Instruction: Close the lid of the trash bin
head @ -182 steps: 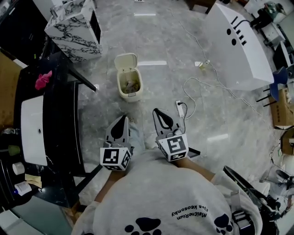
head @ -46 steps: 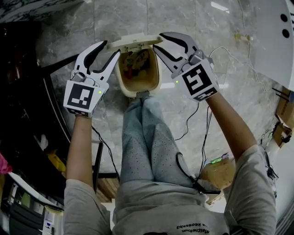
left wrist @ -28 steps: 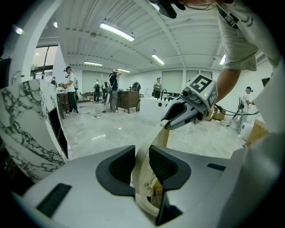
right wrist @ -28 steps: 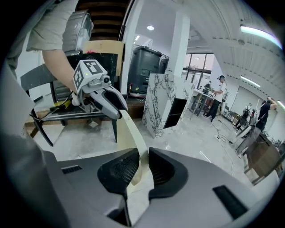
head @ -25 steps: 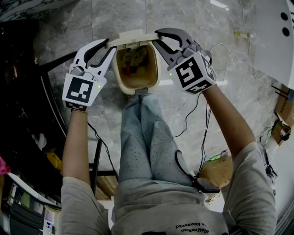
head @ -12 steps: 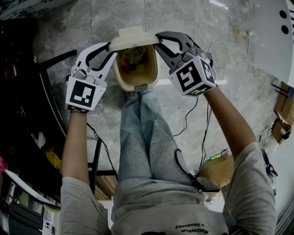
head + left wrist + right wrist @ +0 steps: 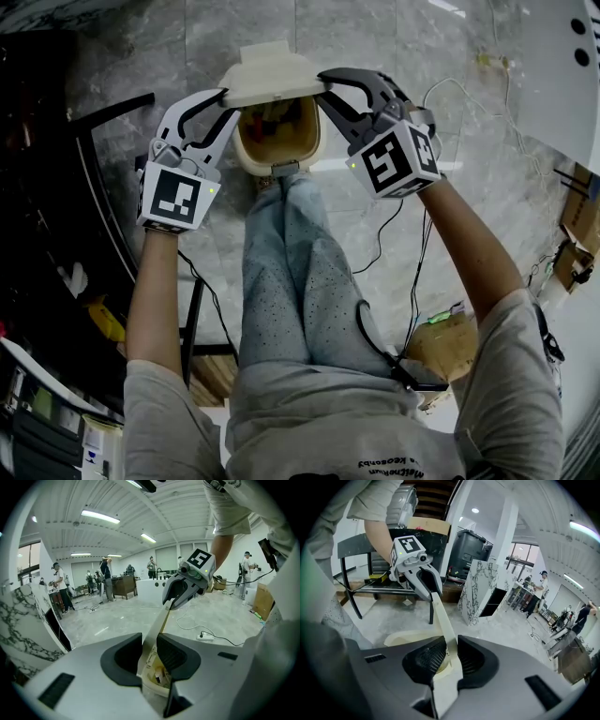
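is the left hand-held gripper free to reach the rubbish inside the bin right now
Probably not. The left hand-held gripper is shut on one edge of the lid, which hangs tilted over the bin and partly covers the rubbish. It would have to let go first.

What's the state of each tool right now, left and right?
left tool: closed on the left edge of the bin lid.
right tool: closed on the lid's right edge.

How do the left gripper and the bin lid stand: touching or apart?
Touching. The left gripper view shows the left gripper with both pads pressed on the thin edge of the lid.
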